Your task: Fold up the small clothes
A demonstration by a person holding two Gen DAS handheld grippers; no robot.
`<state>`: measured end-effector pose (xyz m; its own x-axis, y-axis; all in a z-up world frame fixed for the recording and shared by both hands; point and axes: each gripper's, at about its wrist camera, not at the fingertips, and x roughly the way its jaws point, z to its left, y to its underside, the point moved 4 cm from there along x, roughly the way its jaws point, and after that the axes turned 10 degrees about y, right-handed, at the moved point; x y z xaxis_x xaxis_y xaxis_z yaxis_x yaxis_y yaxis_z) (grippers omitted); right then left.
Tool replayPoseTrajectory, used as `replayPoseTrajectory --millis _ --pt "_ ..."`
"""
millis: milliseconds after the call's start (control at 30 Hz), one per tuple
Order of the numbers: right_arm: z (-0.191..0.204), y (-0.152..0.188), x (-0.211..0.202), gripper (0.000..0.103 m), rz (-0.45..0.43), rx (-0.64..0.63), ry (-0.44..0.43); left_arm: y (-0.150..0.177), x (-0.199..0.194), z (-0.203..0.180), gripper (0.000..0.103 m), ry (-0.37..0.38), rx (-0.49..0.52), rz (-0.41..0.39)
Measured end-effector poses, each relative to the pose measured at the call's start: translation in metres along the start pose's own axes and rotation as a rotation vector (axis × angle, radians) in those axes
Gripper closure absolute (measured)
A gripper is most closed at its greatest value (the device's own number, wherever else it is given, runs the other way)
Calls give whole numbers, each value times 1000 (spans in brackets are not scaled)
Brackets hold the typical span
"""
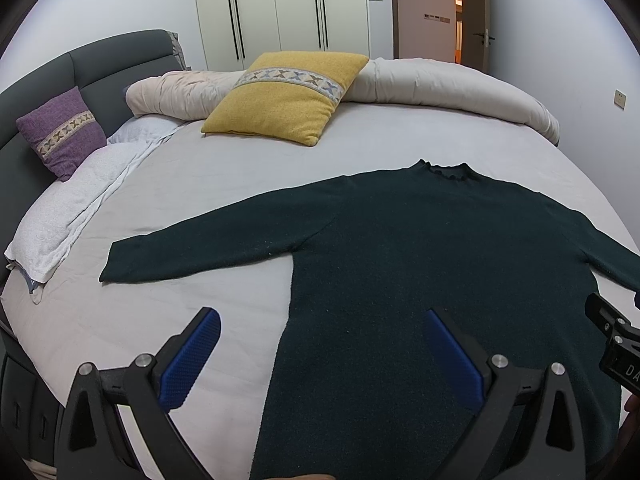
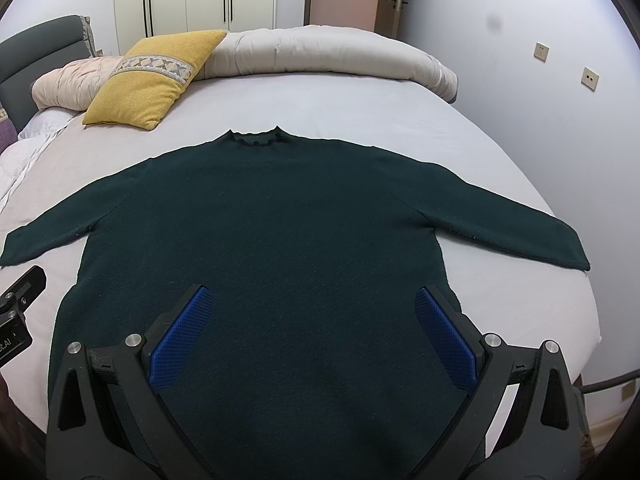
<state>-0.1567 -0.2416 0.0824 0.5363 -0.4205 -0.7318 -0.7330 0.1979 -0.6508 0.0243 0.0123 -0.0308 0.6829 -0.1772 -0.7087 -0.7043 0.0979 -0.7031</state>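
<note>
The left claw (image 1: 322, 330) hangs spread wide above the near edge of the bed (image 1: 224, 184), its blue pads (image 1: 192, 360) gripping nothing; one finger sits over bare sheet and the other over the lower left part of the sweater (image 1: 420, 248). The right claw (image 2: 312, 308) is likewise released and empty, both of its blue pads (image 2: 180, 340) over the sweater's lower body near the hem.

The bed carries everything, under a pale grey sheet. A long rolled duvet (image 2: 320, 52) runs along its far edge. The dark green sweater (image 2: 280, 220) lies flat and face up on the near half of the bed, collar pointing toward the far edge, both sleeves stretched out sideways, the right one reaching close to the right edge. A yellow cushion (image 1: 286, 94) leans on the duvet beyond the collar, well apart from it. A white towel (image 1: 68, 220) lies along the left edge, and a purple cushion (image 1: 62, 132) rests against the grey headboard (image 1: 112, 64) at the far left corner.
</note>
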Motion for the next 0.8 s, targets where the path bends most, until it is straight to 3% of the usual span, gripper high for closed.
replayPoseTrajectory --millis 800 --pt "3 5 1 0 10 -2 1 3 0 2 0 1 -1 4"
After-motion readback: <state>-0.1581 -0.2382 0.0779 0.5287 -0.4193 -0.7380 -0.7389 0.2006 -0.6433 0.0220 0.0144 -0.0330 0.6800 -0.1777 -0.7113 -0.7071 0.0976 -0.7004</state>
